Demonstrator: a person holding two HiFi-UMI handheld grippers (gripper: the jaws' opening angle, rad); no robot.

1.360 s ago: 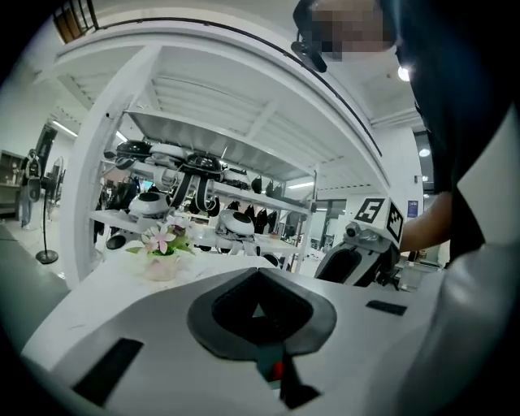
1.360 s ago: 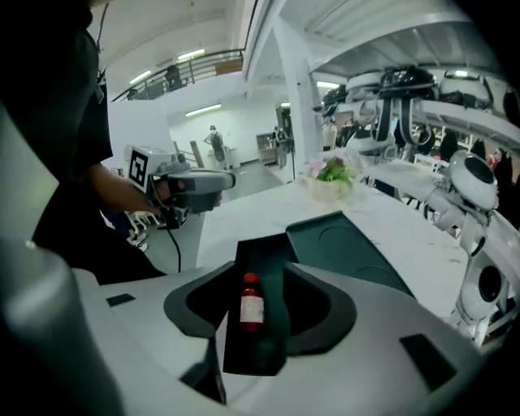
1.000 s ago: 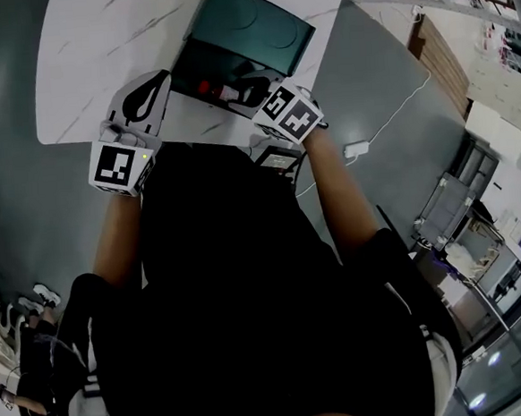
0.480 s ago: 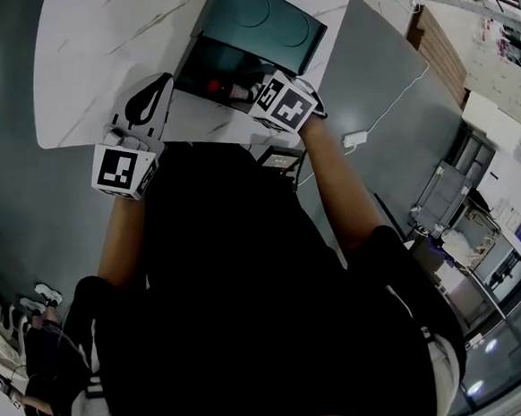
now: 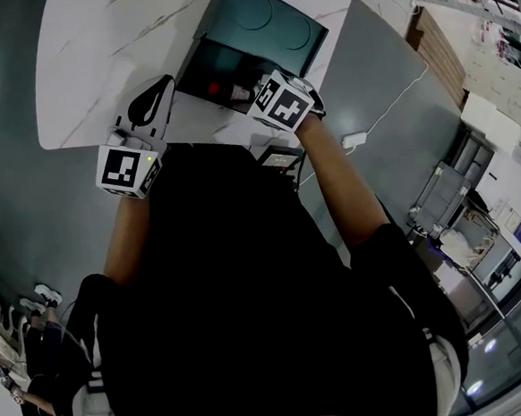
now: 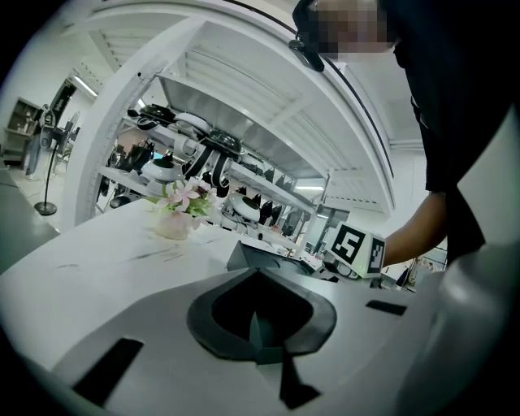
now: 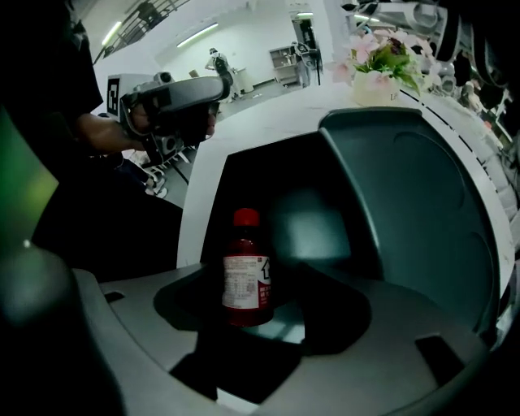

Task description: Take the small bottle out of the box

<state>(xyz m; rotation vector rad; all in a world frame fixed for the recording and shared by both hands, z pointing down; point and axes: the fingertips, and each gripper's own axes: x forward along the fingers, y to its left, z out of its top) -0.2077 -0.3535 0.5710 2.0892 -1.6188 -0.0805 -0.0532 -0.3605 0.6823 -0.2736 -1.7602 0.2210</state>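
Note:
A dark teal box [image 5: 197, 62] stands on the white table with its lid [image 5: 265, 18] tipped back. Inside it stands the small bottle [image 5: 229, 90], upright, with a red cap and a white label. In the right gripper view the bottle [image 7: 246, 272] sits between the jaws of my right gripper [image 7: 264, 315], which are opening, with space on both sides of it. My right gripper [image 5: 253, 94] reaches into the box from the near side. My left gripper [image 5: 153, 96] rests over the table left of the box, its jaws [image 6: 260, 337] together on nothing.
The box [image 6: 260, 260] sits near the table's front edge [image 5: 192, 132]. A vase of pink flowers [image 7: 378, 73] stands further back on the table. Grey floor, a cable and a power block [image 5: 356, 148] lie to the right. Shelving with equipment [image 6: 203, 154] is beyond.
My right gripper has edged a little further into the box towards the bottle. The left gripper has hardly moved.

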